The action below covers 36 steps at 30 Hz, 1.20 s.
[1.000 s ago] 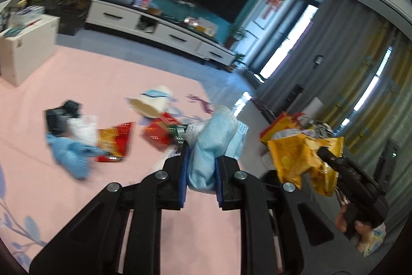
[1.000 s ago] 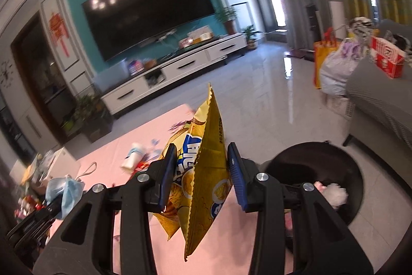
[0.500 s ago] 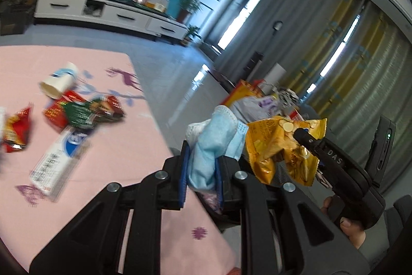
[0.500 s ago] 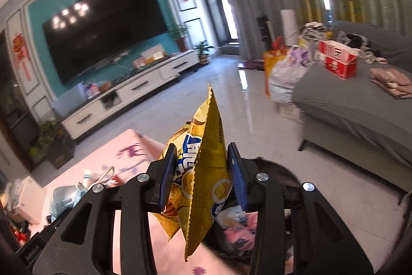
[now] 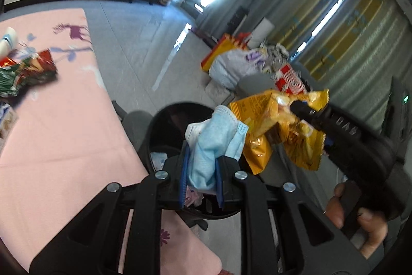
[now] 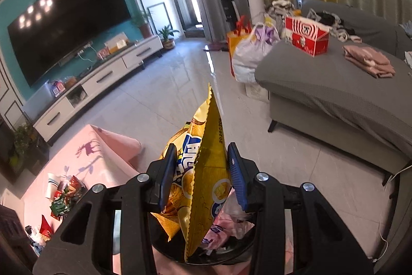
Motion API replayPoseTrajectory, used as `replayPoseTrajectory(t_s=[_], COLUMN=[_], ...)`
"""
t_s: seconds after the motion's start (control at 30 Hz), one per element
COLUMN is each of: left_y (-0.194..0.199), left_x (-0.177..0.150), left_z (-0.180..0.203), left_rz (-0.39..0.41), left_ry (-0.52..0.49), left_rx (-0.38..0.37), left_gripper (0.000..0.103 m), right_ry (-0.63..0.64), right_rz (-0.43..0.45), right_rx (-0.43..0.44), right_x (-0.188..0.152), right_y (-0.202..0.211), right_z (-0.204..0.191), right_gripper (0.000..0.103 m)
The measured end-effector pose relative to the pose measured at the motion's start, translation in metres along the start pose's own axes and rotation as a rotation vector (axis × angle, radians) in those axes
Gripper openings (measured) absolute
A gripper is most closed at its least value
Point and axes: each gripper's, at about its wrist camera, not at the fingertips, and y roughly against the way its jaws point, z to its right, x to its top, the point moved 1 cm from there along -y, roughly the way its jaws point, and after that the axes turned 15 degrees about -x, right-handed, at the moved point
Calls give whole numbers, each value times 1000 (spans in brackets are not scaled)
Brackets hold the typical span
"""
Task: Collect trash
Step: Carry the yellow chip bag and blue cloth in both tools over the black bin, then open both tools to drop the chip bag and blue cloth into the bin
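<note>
My left gripper (image 5: 200, 169) is shut on a light blue face mask (image 5: 213, 141) and holds it over the black round trash bin (image 5: 164, 117), which stands on the floor by the pink table's edge. My right gripper (image 6: 203, 174) is shut on a yellow chip bag (image 6: 206, 159) and holds it over the same bin (image 6: 231, 246), where pink and white wrappers lie. The chip bag (image 5: 280, 130) also shows in the left wrist view, just right of the mask. More trash (image 5: 25, 68) lies on the pink table.
The pink tablecloth (image 5: 64, 120) covers the table left of the bin. A grey sofa (image 6: 334, 92) with a red box stands to the right. Bags (image 6: 249, 50) sit on the tiled floor beyond. A TV cabinet (image 6: 103, 79) lines the far wall.
Both grippers have swung from the table toward the bin and now hang over it, still gripping the mask and the chip bag.
</note>
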Motion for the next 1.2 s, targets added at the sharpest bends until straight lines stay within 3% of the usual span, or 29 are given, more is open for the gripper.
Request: replayPoseTrajectory(t_s=[0.37, 0.67, 0.73, 1.0, 1.2], left_y=[-79, -100, -100, -70, -23], left_x=[-21, -23, -22, -15, -2], left_z=[-26, -33, -30, -18, -17], left_rz=[-188, -240, -240, -175, -87], left_ry=[53, 62, 58, -36, -32], left_rx=[62, 107, 111, 158, 172], left_gripper=[18, 22, 28, 72, 91], right_ry=[55, 76, 82, 58, 94], right_rz=[-132, -229, -234, -206, -145], right_rx=[-104, -131, -148, -135, -119], right_x=[-10, -20, -19, -13, -10], right_y=[-56, -91, -93, -79, -58], right_z=[2, 2, 2, 4, -9], right_gripper=[41, 43, 45, 59, 67])
